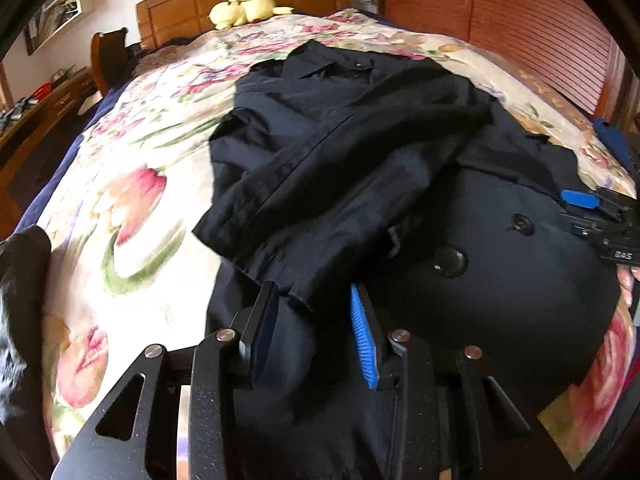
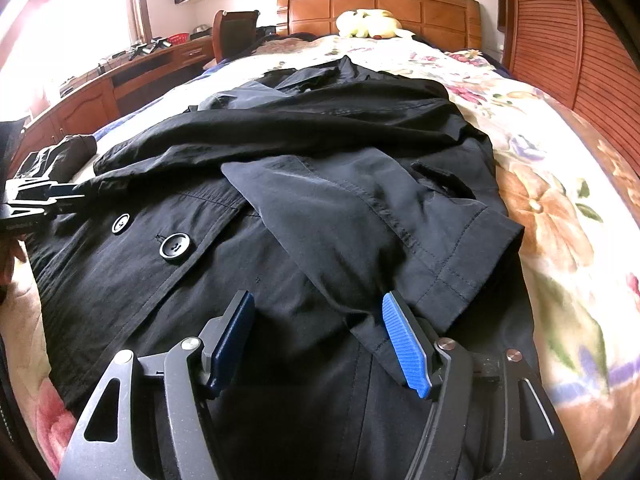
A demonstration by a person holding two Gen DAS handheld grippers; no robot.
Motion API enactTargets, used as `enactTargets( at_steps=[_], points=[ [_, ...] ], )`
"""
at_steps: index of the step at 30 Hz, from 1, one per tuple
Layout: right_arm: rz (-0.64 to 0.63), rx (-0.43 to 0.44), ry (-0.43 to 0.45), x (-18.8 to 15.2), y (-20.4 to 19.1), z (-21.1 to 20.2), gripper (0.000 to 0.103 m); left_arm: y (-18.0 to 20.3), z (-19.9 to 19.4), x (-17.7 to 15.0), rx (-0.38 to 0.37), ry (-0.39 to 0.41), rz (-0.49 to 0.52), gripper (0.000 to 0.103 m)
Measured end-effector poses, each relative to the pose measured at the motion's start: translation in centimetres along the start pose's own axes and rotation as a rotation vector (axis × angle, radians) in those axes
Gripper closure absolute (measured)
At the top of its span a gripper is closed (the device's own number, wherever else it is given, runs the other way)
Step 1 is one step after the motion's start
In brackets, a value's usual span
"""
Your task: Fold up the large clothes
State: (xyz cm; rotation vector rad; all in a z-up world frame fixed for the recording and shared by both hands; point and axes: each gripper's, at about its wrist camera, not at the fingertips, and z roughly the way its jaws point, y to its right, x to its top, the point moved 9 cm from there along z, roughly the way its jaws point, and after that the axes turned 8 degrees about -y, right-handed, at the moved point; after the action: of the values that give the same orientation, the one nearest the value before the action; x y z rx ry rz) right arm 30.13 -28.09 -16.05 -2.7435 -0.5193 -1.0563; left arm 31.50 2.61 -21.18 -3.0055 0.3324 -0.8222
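Black coat lies spread on the floral bedspread, both sleeves folded in across its front, buttons showing. My left gripper hangs over a sleeve cuff, jaws apart, nothing pinched. My right gripper is spread wide over the other cuff, empty.

The left hand-held gripper tips down, and its two fingers stand a little apart with nothing pinched between them. The right hand-held gripper tips down too, with its fingers wider apart and not squeezing anything. A bit of the person's hand shows behind the right one, at the edge of the left wrist view.
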Motion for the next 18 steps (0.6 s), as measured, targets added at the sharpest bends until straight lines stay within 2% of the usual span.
enactTargets(
  at_steps=[2, 3, 4, 6, 13, 17, 18],
  points=[
    [-0.001, 0.002, -0.001, 0.0, 0.0, 0.0, 0.034, -0.2, -0.2, 0.1, 0.011, 0.020, -0.004, 0.066],
    [-0.001, 0.002, -0.001, 0.0, 0.0, 0.1, 0.034, -0.2, -0.5, 0.2, 0.007, 0.032, -0.004, 0.075],
    [-0.001, 0.001, 0.000, 0.0, 0.0, 0.0, 0.034, -0.1, -0.8, 0.4, 0.001, 0.048, -0.001, 0.090],
    [-0.001, 0.002, 0.000, 0.0, 0.0, 0.0, 0.034, -0.1, -1.5, 0.5, -0.004, 0.067, 0.001, 0.098],
    [-0.001, 0.001, 0.000, 0.0, 0.0, 0.0, 0.034, 1.8, -5.2, -0.6, -0.041, 0.127, 0.047, 0.100],
    [-0.001, 0.001, 0.000, 0.0, 0.0, 0.0, 0.034, 2.0, -5.8, -1.9, -0.048, 0.101, 0.044, 0.099],
    [-0.002, 0.000, 0.000, 0.0, 0.0, 0.0, 0.034, 1.9, -5.8, -2.3, -0.059, 0.092, 0.040, 0.097]
  ],
)
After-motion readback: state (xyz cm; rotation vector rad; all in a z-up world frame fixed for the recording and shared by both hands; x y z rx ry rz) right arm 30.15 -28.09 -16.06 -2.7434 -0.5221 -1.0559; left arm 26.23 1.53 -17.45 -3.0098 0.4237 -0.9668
